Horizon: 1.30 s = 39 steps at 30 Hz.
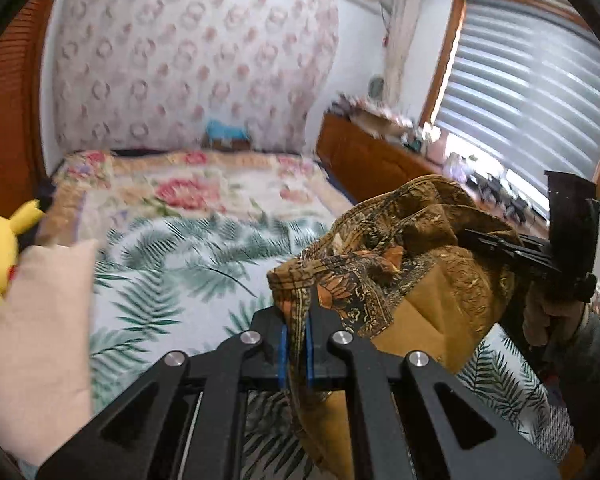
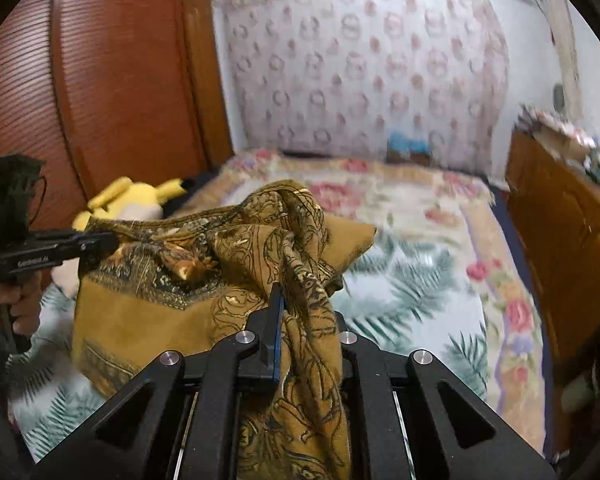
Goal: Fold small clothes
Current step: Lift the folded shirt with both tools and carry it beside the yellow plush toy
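Observation:
A mustard and brown patterned cloth [image 1: 400, 272] hangs bunched in the air above the bed, held between both grippers. My left gripper [image 1: 297, 320] is shut on one edge of it, cloth pinched between the blue pads. My right gripper [image 2: 300, 312] is shut on the other edge of the cloth [image 2: 228, 264]; its right finger is hidden by fabric. In the left wrist view the right gripper [image 1: 480, 240] shows at the right, its tip buried in the cloth. In the right wrist view the left gripper [image 2: 100, 244] shows at the left, gripping the cloth's far edge.
A bed with a palm-leaf sheet [image 1: 188, 264] and a floral blanket [image 1: 180, 192] lies below. A yellow plush toy [image 2: 128, 200] and a pink pillow [image 1: 40, 328] are at the left. A wooden wardrobe [image 2: 100, 80] stands left, a wooden cabinet [image 2: 560, 220] right.

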Each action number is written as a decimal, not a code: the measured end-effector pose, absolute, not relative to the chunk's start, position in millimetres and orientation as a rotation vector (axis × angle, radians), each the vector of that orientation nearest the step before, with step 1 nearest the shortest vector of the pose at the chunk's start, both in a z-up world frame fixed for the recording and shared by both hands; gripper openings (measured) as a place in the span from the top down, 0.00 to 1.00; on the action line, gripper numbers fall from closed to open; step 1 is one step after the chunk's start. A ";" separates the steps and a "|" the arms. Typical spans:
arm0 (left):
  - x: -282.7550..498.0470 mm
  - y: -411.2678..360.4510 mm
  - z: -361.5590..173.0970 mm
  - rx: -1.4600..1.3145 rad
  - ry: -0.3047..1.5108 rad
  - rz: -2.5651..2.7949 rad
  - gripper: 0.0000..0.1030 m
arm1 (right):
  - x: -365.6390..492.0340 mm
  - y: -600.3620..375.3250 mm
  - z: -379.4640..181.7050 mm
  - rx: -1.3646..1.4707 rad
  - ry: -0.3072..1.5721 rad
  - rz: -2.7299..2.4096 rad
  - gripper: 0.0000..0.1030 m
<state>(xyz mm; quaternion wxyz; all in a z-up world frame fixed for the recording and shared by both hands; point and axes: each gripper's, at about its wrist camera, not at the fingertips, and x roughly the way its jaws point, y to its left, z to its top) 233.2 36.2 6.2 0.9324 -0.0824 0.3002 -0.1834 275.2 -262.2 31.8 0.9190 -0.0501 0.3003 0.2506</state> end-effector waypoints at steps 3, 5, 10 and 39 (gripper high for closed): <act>212.8 68.0 18.2 -0.186 0.568 -0.322 0.97 | 275.6 -236.3 51.0 -0.128 0.572 0.572 0.93; 197.2 93.6 26.7 -0.191 0.537 -0.273 0.97 | 279.8 -214.5 61.9 -0.149 0.547 0.611 0.93; 170.1 159.6 30.5 -0.230 0.490 -0.129 0.97 | 297.6 -134.5 89.9 -0.242 0.494 0.756 0.93; 133.9 281.0 -88.9 -0.352 0.647 0.217 0.94 | 393.9 176.7 35.0 -0.497 0.554 0.873 0.51</act>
